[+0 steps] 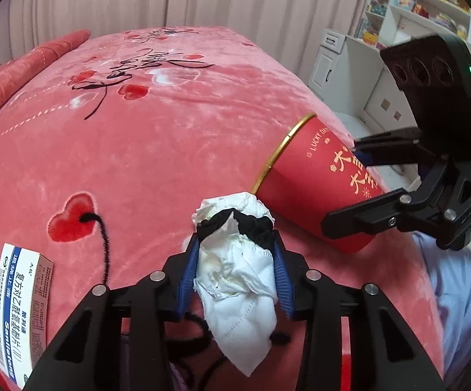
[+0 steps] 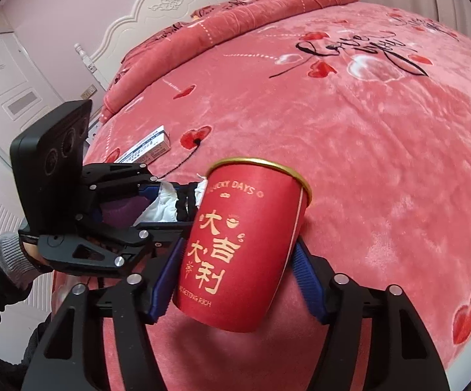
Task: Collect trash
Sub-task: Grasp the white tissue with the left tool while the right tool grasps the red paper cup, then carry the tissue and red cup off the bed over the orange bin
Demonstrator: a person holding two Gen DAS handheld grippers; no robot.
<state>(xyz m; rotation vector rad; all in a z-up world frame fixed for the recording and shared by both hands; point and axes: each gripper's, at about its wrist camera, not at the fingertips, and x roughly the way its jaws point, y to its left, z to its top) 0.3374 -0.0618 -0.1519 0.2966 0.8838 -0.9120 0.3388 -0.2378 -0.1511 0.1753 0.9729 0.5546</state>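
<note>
My left gripper (image 1: 235, 244) is shut on a crumpled white tissue wad (image 1: 238, 277) with a bit of black cloth on top, held above the pink bed. The tissue wad also shows in the right wrist view (image 2: 167, 203). My right gripper (image 2: 238, 254) is shut on a red paper cup (image 2: 242, 244) with a gold rim and gold characters, held tilted, its mouth facing the bed. In the left wrist view the cup (image 1: 316, 179) sits just right of the tissue, its rim almost touching it, with the right gripper (image 1: 349, 182) clamped on its lower half.
A white and blue medicine box (image 1: 20, 312) lies on the pink heart-print blanket (image 1: 137, 146) at the left, with a black yarn strand (image 1: 103, 241) beside it. The box also shows in the right wrist view (image 2: 147, 150). White shelves (image 1: 414, 6) stand beyond the bed.
</note>
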